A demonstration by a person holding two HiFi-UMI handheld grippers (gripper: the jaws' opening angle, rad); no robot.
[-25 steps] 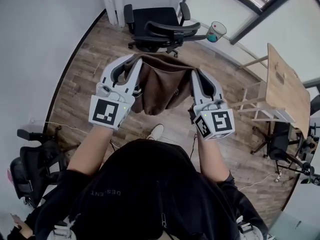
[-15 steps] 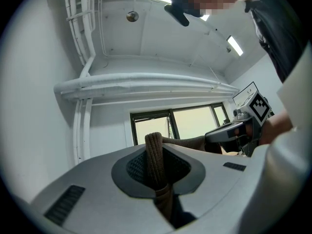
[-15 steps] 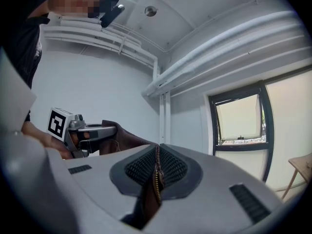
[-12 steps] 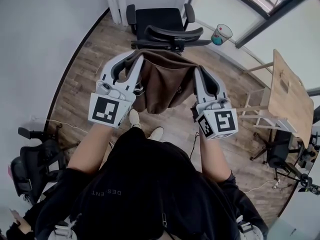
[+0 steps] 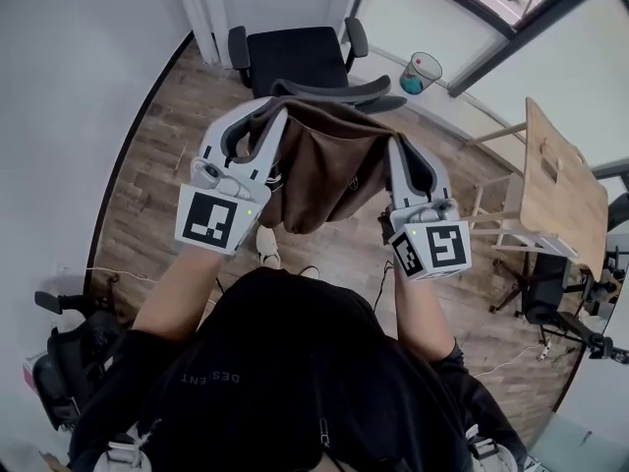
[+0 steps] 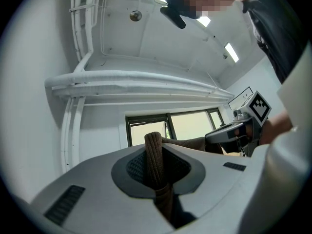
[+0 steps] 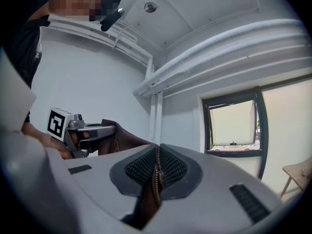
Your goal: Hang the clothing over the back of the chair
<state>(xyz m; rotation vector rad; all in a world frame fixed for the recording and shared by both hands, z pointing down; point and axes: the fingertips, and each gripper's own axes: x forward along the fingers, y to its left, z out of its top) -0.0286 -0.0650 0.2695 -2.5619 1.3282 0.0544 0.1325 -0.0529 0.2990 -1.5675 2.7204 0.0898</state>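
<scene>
A brown jacket [image 5: 319, 165] hangs stretched between my two grippers, held up in front of me. My left gripper [image 5: 266, 118] is shut on its ribbed hem [image 6: 155, 155], which stands up between the pads. My right gripper [image 5: 395, 147] is shut on the zipper edge [image 7: 157, 172]. A black office chair [image 5: 295, 52] stands just beyond, facing away from me. Its curved backrest top [image 5: 334, 90] lies right at the jacket's far edge. Each gripper shows in the other's view: the right gripper [image 6: 233, 132] and the left gripper [image 7: 92, 129], with jacket cloth running between them.
A wooden table [image 5: 555, 180] stands at the right with a black chair [image 5: 550, 298] beside it. A teal bin [image 5: 421, 73] sits by the glass wall. Another black chair [image 5: 69, 347] is at lower left. A white wall curves along the left. My shoe [image 5: 267, 247] shows below the jacket.
Both grippers have carried the jacket forward towards the black chair. The backrest top, earlier a little way off, now sits at the jacket's far edge. Both grips are unchanged.
</scene>
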